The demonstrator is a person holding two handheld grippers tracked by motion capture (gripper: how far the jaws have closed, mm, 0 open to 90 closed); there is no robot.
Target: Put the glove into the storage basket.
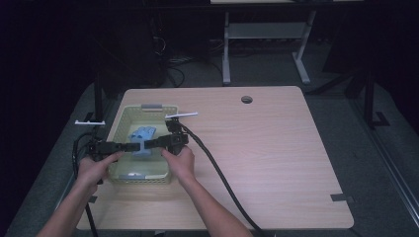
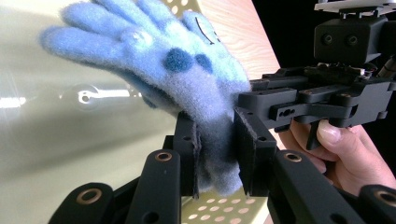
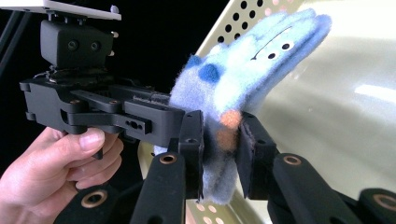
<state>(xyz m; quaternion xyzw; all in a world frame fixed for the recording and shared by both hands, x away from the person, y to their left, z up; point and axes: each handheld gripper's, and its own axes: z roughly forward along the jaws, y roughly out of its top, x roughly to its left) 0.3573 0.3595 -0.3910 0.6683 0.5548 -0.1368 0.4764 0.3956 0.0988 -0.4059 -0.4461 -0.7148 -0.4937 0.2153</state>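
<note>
Together, both claws pinch one fuzzy blue glove (image 1: 142,139) over the pale yellow perforated basket (image 1: 117,126) at the left of the wooden desk (image 1: 276,158). Coming from the left side, the left claw (image 2: 217,154) is clamped on the glove's cuff end, with the fabric squeezed between its pads. From the opposite side, the right claw (image 3: 223,156) is likewise closed tight on the same cuff, near two orange spots. Beyond both grips, the glove's fingers spread out above the basket's floor.
</note>
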